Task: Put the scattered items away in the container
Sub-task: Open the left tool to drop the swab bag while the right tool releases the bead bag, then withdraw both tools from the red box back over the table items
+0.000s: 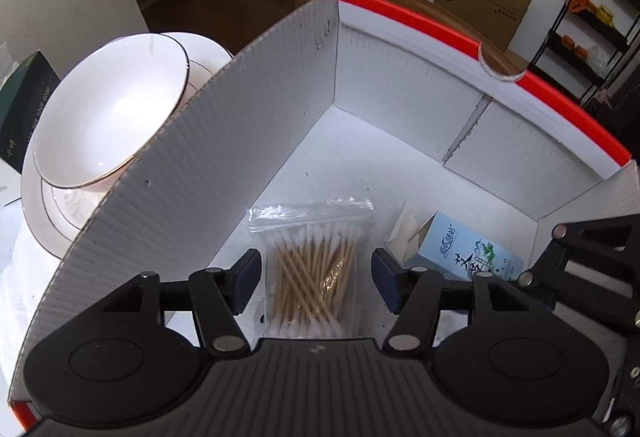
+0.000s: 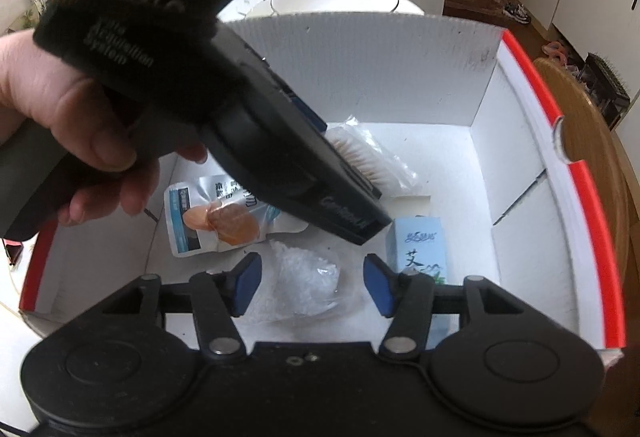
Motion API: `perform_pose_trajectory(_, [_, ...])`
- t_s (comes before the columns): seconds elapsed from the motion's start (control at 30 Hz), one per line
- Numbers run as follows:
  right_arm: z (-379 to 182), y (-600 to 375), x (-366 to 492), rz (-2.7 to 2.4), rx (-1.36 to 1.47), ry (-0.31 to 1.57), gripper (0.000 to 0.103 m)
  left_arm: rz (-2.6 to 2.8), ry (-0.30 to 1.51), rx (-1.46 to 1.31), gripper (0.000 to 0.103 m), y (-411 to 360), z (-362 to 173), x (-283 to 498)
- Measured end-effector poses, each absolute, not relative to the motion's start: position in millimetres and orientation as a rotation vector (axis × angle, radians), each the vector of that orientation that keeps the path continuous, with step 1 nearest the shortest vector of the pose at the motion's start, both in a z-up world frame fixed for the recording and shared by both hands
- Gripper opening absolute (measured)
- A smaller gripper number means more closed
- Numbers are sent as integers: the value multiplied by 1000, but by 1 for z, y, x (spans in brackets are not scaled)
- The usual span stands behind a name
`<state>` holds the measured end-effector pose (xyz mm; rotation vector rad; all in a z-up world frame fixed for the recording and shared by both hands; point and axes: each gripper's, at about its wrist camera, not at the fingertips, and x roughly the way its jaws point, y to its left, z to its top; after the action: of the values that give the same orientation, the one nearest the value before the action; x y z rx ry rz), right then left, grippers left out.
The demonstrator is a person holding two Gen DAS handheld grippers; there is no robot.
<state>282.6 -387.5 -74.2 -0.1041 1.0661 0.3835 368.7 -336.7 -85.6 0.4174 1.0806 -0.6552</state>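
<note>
Left tool (image 1: 316,277) hangs over the cardboard box (image 1: 240,141), jaws apart, pads clear of the cotton swab bag (image 1: 312,269) that lies flat on the box floor between them. Nothing is pinched. Right tool (image 2: 312,283) also has its jaws apart, straddling the clear crinkly bag (image 2: 306,283) of white bits on the box floor, pads not pressing it as far as you can see.

Handling, as a guess: the swab bag is light, with a slick plastic skin and a stiff bundle of sticks inside. Take it across the middle of the sticks, not the loose zip top, which would slide. The clear bag is soft and shapeless, so pinch a bunched fold or the bulk. The pale blue carton (image 1: 464,257), right of the swab bag inside the box, is light stiff card with an open flap; grip its flat sides and don't crush it. The snack pouch (image 2: 224,217), left of the clear bag, is floppy and slippery, so take an edge seam.

Pose: both tools point steeply down into the box. Your left hand (image 2: 68,125) wraps the left tool's handle, which crosses the right wrist view above the pouch and hides part of the swab bag there.

All four items sit inside the box, so the job looks close to done. White bowl (image 1: 108,117) stands outside the box, beyond its left wall.
</note>
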Motion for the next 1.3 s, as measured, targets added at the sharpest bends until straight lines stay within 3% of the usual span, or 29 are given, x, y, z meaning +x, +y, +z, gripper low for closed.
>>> perform_pose_trajectory(0.17, [-66,-395,272,379,-104,1034,62,-657,1059,387,62,-332,-75,363])
perform_pose_trajectory(0.73, [-24,-400,258,373,-88,953,64,-606,923,332,62,-304,-21,317])
perform_pose_trajectory(1.17, [-14,-399,242,363,-77,911,75,-590,852,269,62,-267,6,276])
perform_pose_trajectory(1.3, [-12,-395,237,360,-69,909,77,-583,830,251,68,-254,12,266])
